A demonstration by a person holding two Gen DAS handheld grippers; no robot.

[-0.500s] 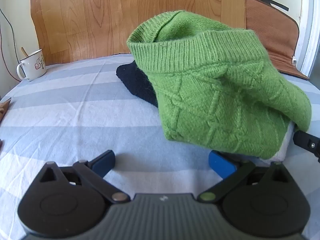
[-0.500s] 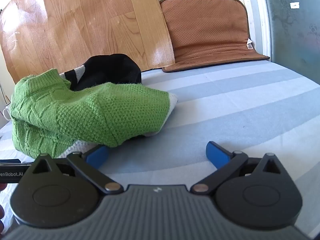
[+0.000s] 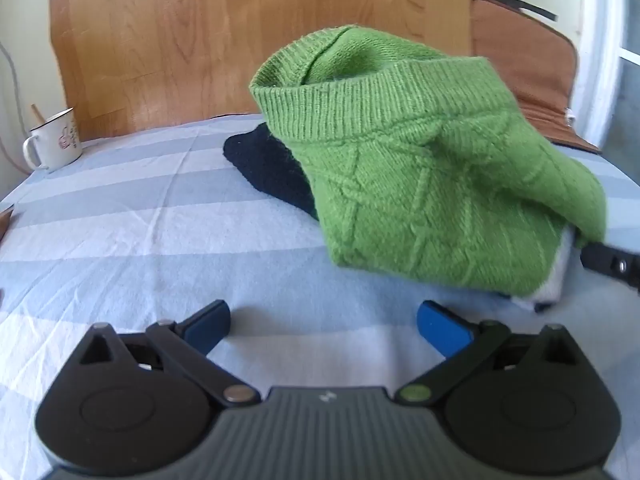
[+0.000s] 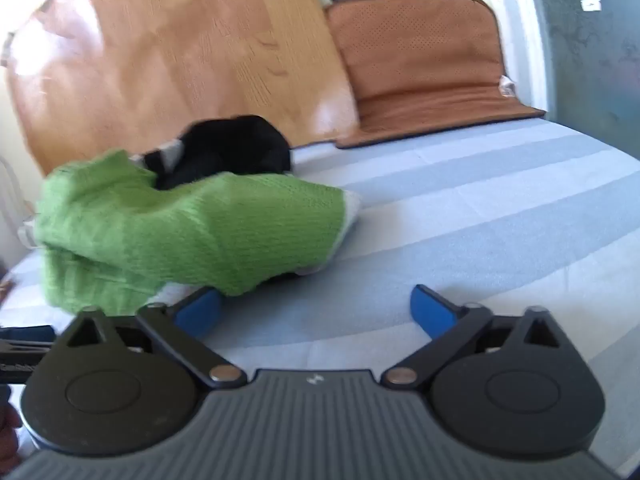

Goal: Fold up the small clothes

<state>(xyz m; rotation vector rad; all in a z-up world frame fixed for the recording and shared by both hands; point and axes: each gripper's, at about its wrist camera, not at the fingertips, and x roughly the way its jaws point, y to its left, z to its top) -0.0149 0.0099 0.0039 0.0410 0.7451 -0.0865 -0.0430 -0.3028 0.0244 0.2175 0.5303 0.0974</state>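
Ahead from the left wrist: left gripper (image 3: 323,322) angled down, jaws wide, holding nothing; green sweater (image 3: 432,184) heaped beyond on striped sheet (image 3: 160,240) (mug (image 3: 54,140) far left). From the right wrist: right gripper (image 4: 316,312) spread, unladen, sweater just beside its left pad; wooden board (image 4: 180,60) behind.

Colours and patterns on the bed

Sweater (image 3: 420,184): bright green, ribbed hem, raised diamond cable lattice; white garment (image 3: 560,276) edge beneath. Dark garment (image 3: 268,168): navy-black. Bed sheet (image 3: 160,240): broad pale blue and white stripes. Mug (image 3: 54,142): white, red motif. Board (image 3: 240,40): orange-brown wood grain. Cushion (image 4: 420,60): tan, dark piping. Gripper pads (image 3: 442,326): blue, on black arms.
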